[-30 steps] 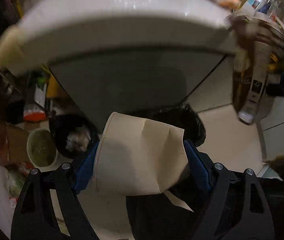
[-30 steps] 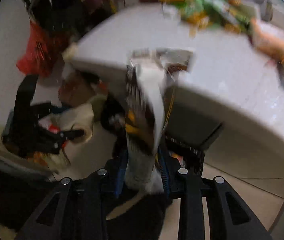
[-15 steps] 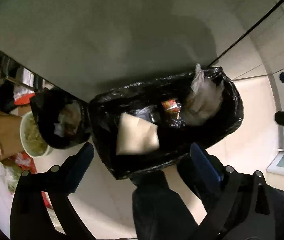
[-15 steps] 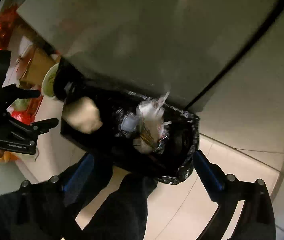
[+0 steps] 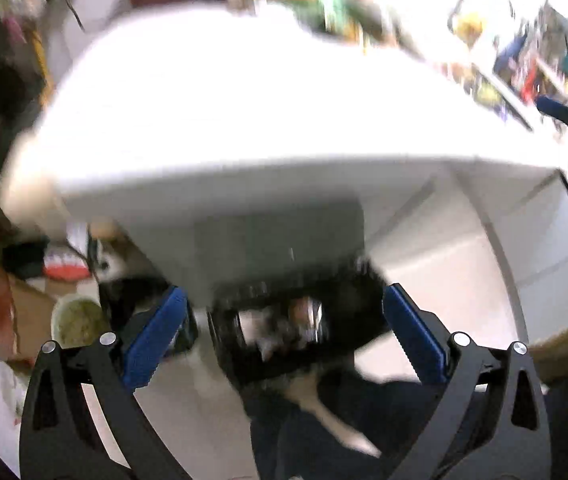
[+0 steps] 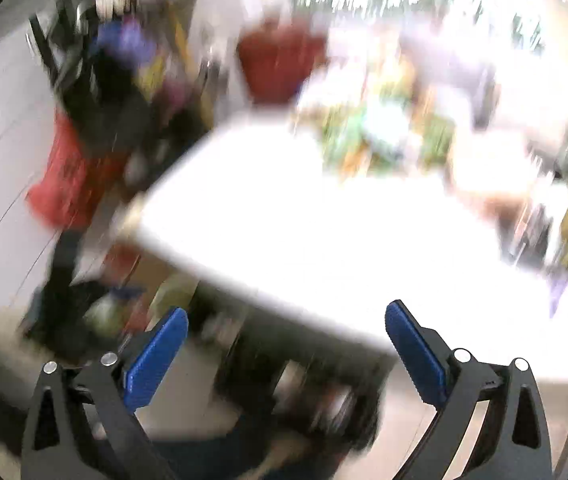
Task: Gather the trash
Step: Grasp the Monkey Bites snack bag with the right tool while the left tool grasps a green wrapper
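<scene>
Left wrist: left hand-held gripper (image 5: 284,334) open, empty, above trash bin (image 5: 295,332)

Black-lined trash bin (image 5: 295,332) sits on the floor right under the near edge of my white table (image 5: 244,120), partly tucked beneath it. Motion blur is heavy. Inside the bin I can make out pale crumpled scraps and something shiny, no detail beyond that. In my right view the bin (image 6: 295,396) is just a dark smear below the table edge. Leftover trash (image 6: 379,136), green, yellow and white wrappers, lies in a blurred pile at the table's far side.
</scene>
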A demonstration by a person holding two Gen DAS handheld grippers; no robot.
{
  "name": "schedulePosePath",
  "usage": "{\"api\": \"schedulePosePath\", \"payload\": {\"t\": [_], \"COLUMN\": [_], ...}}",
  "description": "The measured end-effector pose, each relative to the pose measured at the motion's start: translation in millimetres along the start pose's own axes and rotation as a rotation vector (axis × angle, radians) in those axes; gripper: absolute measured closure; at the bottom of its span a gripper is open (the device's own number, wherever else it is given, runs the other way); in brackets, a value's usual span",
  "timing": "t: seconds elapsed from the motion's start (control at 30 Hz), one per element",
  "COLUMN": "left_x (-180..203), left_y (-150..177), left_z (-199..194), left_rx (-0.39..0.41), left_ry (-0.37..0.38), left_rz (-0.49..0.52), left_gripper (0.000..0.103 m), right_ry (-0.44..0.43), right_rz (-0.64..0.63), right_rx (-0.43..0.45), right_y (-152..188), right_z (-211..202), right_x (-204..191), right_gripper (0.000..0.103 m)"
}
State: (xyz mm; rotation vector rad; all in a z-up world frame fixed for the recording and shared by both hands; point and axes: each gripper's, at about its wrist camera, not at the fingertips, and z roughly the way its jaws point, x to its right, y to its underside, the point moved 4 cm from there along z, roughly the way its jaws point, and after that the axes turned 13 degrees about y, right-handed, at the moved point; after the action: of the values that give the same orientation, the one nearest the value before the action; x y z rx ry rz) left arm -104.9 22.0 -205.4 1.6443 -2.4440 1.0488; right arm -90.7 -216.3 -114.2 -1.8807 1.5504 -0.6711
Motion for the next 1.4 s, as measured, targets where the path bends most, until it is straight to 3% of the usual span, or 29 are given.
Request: {"api": "schedulePosePath", "payload": {"t": [0.03, 0.13, 0.2, 0.3, 0.33, 0.4, 0.47, 0.53, 0.57, 0.7, 0.97, 1.17, 1.4], "left_x": [1, 5, 7, 9, 8, 6, 2, -1, -2, -1, 23, 31, 28], "left_y": [-11, -41, -54, -65, -67, -71, -69, -68, -68, -83, -160, -213, -230], "left_z": [-6, -17, -20, -26, -28, -30, -31, -32, -32, -22, 44, 111, 146], "left_rx": [0.035, 0.133, 0.175, 0.211, 0.218, 0.226, 0.227, 0.22, 0.217, 0.214, 0.205, 0.163, 0.135], "left_ry": [-0.005, -0.013, 0.004, -0.009, -0.019, -0.029, -0.036, -0.04, -0.044, -0.02, 0.189, 0.266, 0.193], "left_rz": [-0.003, -0.022, -0.044, -0.045, -0.043, -0.045, -0.053, -0.06, -0.061, -0.053, -0.041, -0.093, -0.108], "left_gripper": [0.007, 0.007, 0.007, 0.007, 0.007, 0.007, 0.007, 0.007, 0.007, 0.007, 0.007, 0.007, 0.009], "right_ry": [0.029, 0.26, 0.306, 0.346, 0.353, 0.39, 0.416, 0.417, 0.41, 0.365, 0.21, 0.208, 0.248], "right_rz": [0.005, -0.046, -0.098, -0.161, -0.184, -0.217, -0.214, -0.191, -0.169, -0.123, 0.035, 0.108, 0.132], "right_rx": [0.05, 0.189, 0.192, 0.117, 0.076, 0.015, -0.023, -0.057, -0.079, -0.007, 0.174, 0.192, 0.176], "right_y": [-15, -71, -93, -116, -119, -123, -124, -126, -127, -139, -148, -127, -99], "right_z": [1, 43, 80, 137, 157, 185, 201, 210, 214, 187, 63, 12, -10], "right_x": [5, 12, 11, 7, 6, 9, 18, 27, 33, 35, 42, 58, 71], "right_gripper": [0.005, 0.005, 0.01, 0.021, 0.03, 0.036, 0.051, 0.084, 0.088, 0.098, 0.098, 0.096, 0.09]}}
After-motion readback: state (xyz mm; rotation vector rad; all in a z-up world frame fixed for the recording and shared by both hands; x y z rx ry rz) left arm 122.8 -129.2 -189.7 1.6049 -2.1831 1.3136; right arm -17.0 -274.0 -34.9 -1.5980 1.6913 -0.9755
